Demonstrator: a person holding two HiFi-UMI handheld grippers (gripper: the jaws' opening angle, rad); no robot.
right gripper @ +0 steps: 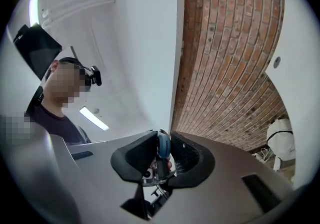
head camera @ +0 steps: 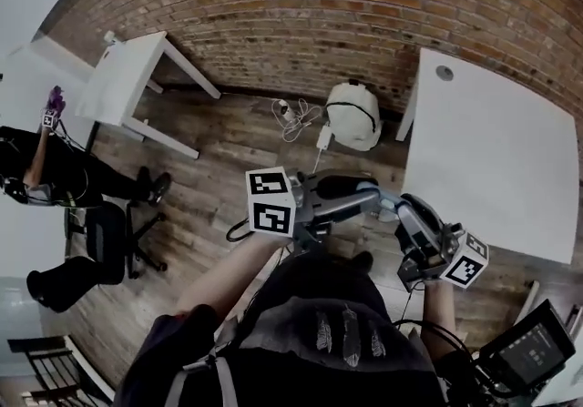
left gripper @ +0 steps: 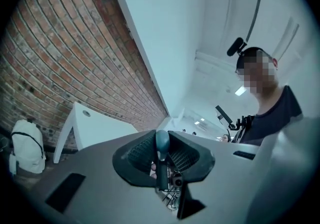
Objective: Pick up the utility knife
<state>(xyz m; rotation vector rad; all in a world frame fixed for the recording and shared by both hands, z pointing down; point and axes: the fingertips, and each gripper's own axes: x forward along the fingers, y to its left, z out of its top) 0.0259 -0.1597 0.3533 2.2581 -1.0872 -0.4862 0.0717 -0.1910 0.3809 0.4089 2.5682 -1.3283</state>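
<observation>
From overhead, the person's two arms meet in front of the chest, each gripper's marker cube [head camera: 271, 201] plain to see, but the spot where the tips come together is too small to read. The gripper views settle it. The left gripper [left gripper: 161, 155] has its jaws clamped on the utility knife [left gripper: 162, 142], a narrow dark body with a rounded teal end standing upright at the centre of that frame. The right gripper [right gripper: 163, 155] shows the same teal end pinched between its own pads, so the knife is held up off any surface, gripped from both sides. Only the head view gives the wooden floor [head camera: 228, 150], a tangle of cables [head camera: 293, 114] lying on it, a second person [head camera: 41, 173] seated at far left beside an office chair [head camera: 114, 237], and a small white table [head camera: 127, 77] at upper left. Only the gripper views give the white ceiling and its strip light [right gripper: 94, 119]. The brick wall [head camera: 301, 5] and the large white table [head camera: 496, 150] at right turn up in both the head view and the left gripper view. The one container about is a white backpack [head camera: 353, 114] standing on the floor against the wall, also caught at the left edge of the left gripper view; what is in it cannot be seen.
</observation>
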